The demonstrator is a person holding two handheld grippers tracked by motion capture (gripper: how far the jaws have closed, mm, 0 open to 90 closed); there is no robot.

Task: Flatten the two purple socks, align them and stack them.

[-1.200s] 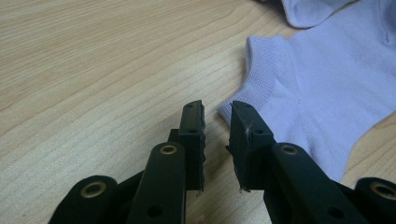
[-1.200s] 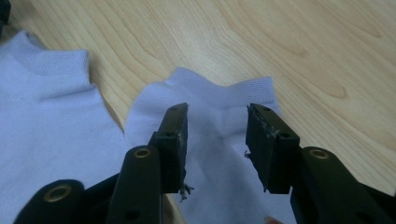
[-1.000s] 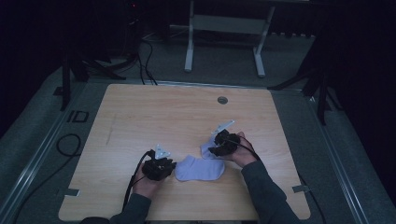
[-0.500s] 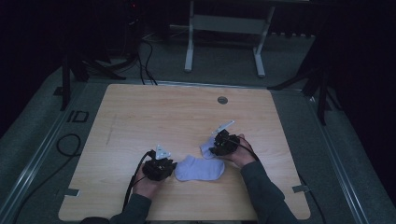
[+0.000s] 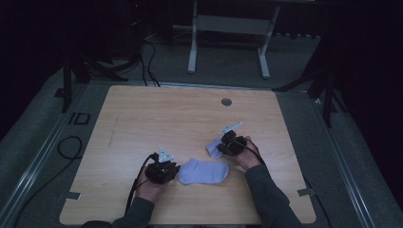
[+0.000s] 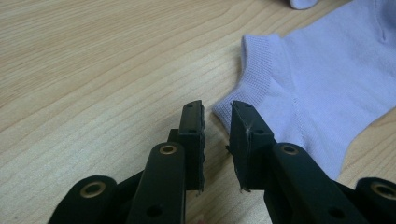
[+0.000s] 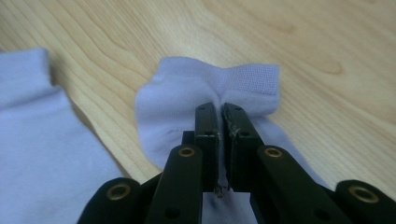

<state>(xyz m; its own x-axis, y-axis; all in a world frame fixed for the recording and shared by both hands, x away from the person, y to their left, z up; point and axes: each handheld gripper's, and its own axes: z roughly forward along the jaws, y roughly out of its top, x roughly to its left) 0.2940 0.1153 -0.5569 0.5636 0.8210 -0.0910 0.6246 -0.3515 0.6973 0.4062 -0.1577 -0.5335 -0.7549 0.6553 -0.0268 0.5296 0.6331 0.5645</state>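
A pale lilac sock [image 5: 204,172] lies flat on the wooden table [image 5: 166,118] between my two grippers. My left gripper [image 5: 175,172] rests at its left end. In the left gripper view the left gripper's [image 6: 217,109] jaws stand slightly apart, just short of the cuff corner of the flat sock [image 6: 327,84], with nothing between them. A second lilac sock [image 5: 212,148] lies bunched to the upper right. My right gripper [image 7: 219,109] has just been closing and now pinches a fold of this second sock [image 7: 177,88] near its ribbed cuff.
A round cable hole [image 5: 226,101] sits near the table's far edge. Bare wood stretches across the far and left parts. Beyond the table stands a metal frame [image 5: 228,28] on dark floor, and cables [image 5: 66,147] trail at the left.
The right gripper's jaws have closed onto the bunched sock. Both hands and the flat sock stay where they were.
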